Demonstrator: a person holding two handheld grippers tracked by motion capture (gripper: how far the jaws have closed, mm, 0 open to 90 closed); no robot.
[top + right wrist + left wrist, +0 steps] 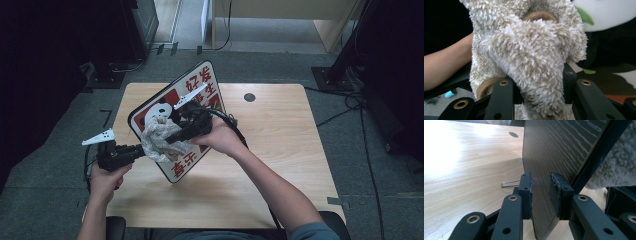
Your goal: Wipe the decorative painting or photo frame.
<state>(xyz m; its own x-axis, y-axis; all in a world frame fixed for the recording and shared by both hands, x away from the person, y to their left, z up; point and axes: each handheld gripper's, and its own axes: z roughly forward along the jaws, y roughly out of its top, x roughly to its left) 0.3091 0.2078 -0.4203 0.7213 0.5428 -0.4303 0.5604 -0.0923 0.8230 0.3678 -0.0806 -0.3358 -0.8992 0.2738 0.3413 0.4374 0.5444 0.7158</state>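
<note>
While the left gripper [134, 150] pinches the lower left edge of the panda picture board [200, 85], its jaws drawn narrow with the thin panel clamped between the pads [555, 192], the board stands tilted off the wooden table [280, 150], printed face turned up toward the person. The left gripper view looks along the board's dark wood-grain back, with one wire clip [510, 183] lying on the table just beyond the jaws.

The right gripper [175, 136] has its jaws closed on a bunched fluffy beige cloth [159, 137], and the right gripper view shows the pile [534, 55] bulging up between them. In the high view the cloth rests against the board's face, over the lower part of the panda print, just beside the left gripper's hold (the two tools nearly meet there).

The relation that matters is this: the board's long axis runs from the clamped corner near the person's left hand [105, 181] up and away toward the far side of the table, so the unwiped face lies up and to the right of the cloth. I judge that the next stroke would run that way, by the right hand [222, 137], the nearer one.

Count: one board, one cloth, one clip, two grippers.
</note>
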